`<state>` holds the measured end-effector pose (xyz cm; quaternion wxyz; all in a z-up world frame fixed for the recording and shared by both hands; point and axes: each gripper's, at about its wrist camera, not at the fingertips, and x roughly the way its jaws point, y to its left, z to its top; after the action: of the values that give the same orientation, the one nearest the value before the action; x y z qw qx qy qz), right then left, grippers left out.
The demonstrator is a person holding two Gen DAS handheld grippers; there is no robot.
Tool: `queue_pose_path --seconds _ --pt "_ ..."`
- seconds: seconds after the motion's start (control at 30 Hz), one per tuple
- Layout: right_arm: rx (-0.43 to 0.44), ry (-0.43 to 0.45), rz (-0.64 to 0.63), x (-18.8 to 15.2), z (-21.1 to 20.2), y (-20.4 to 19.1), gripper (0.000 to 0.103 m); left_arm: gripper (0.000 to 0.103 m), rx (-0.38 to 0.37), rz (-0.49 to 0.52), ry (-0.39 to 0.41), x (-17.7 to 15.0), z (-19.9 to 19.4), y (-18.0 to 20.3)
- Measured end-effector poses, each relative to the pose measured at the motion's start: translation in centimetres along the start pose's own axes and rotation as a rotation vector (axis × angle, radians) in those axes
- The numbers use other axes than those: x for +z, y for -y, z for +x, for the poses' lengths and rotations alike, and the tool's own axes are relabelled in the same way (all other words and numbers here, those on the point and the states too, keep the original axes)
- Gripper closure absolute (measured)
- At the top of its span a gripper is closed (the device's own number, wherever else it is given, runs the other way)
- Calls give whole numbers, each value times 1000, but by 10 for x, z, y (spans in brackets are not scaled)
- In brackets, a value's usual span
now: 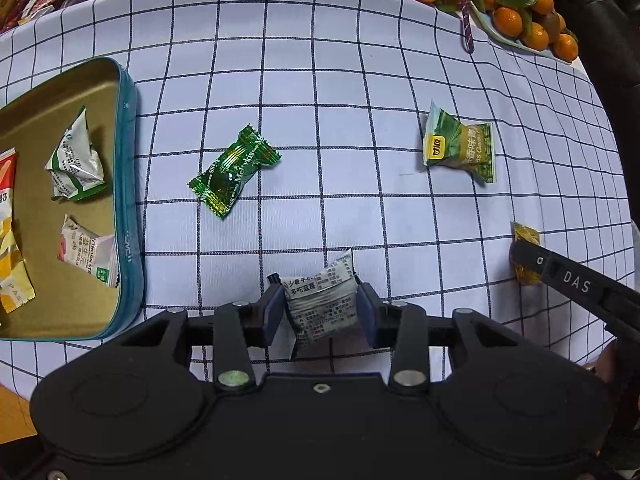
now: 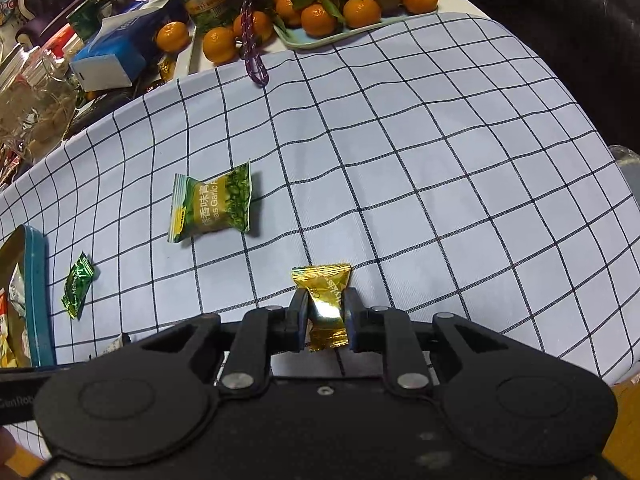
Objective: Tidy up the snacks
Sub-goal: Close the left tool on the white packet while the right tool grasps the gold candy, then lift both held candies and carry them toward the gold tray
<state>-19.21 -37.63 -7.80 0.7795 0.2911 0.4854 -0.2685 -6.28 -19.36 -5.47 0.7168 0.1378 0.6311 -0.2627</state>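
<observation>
My left gripper is shut on a white snack packet low over the checked cloth. My right gripper is shut on a gold candy; the candy also shows at the right edge of the left wrist view. A dark green candy and a green garlic-pea packet lie loose on the cloth. A teal tin with a gold inside stands at the left and holds several packets.
A plate of tangerines stands at the far edge with a purple cord beside it. Boxes, jars and wrappers crowd the far left. The cloth edge drops off at the right.
</observation>
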Motion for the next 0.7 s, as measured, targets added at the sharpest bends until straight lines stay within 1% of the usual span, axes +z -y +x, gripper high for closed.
queue_pose_path --seconds 0.2,0.37,0.47,0.63,0.7 --pt "4 14 36 -1 -2 2 81 54 12 -13 1 2 2 1" --pt "14 10 54 -1 -2 4 81 54 -2 -44 -3 2 1 -1" --pt "14 8 50 -1 -2 4 81 54 -19 -65 -7 2 -2 -6" --pt "11 2 34 0 -1 3 81 53 -21 -90 -21 1 -1 -11" --pt "23 -4 29 0 -1 3 77 54 -23 -95 -20 1 -2 -12"
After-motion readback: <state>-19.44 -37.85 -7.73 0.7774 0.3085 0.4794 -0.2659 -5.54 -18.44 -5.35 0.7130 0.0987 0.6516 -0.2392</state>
